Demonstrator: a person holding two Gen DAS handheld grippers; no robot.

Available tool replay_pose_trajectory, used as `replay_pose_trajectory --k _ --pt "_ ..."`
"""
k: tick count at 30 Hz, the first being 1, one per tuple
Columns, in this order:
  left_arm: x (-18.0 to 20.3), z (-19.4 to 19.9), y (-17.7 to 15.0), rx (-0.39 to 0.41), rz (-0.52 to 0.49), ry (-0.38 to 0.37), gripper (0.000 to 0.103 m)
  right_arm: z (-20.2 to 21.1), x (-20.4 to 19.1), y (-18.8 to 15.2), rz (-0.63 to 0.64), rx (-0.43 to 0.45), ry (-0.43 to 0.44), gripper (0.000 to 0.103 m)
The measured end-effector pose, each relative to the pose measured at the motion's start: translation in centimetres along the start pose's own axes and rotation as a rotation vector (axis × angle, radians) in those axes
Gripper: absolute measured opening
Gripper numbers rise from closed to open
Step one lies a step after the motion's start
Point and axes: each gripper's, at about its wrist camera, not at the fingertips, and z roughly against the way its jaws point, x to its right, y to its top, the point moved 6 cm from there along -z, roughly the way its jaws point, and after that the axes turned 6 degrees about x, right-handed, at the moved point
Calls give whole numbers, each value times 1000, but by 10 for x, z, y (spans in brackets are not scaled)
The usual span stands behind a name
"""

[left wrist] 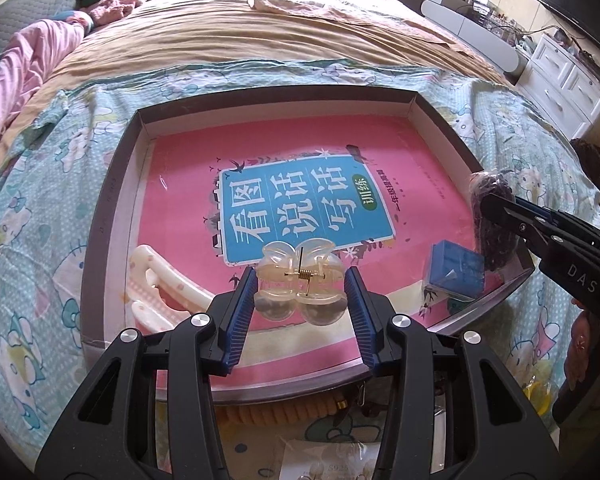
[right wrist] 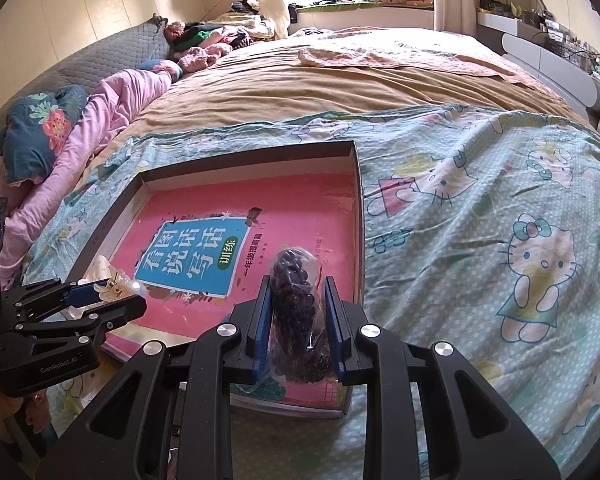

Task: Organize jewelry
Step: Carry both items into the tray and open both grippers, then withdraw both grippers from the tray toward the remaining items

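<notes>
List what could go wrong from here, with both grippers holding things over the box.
1. The left gripper pinches the clear hair claw by its rounded sides; the smooth plastic might slip or twist free.
2. The right gripper squeezes a loose bag of dark beads that hangs over the box rim; on release it may fall outside.
3. Both grippers crowd the box's near end and could bump.

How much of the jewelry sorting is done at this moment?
Done: a white hair clip and a blue box lie in the tray. In hand: left gripper holds a clear claw clip, right gripper a bag of dark beads. Left: packets outside the tray.
</notes>
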Motion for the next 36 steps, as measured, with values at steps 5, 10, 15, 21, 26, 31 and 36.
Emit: replay_pose_trajectory --k 5,10,15,21,26,31,36 --pt "-2 0 -1 -3 8 2 37 2 2 -2 -9 -3 2 26" --pt "-8 8 2 18 23 9 45 11 2 0 -6 17 6 38" --pt "-14 27 8 56 42 17 53 30 2 6 -16 44 17 44" --pt "-27 62 14 133 74 49 69 61 -4 13 -19 93 45 58" --pt "-36 84 12 177 98 62 79 86 -12 15 -5 127 66 63" --pt "-41 100 2 192 111 68 81 101 -22 14 16 139 83 63" --pt "-46 109 -10 193 126 68 82 111 -31 8 33 138 92 63"
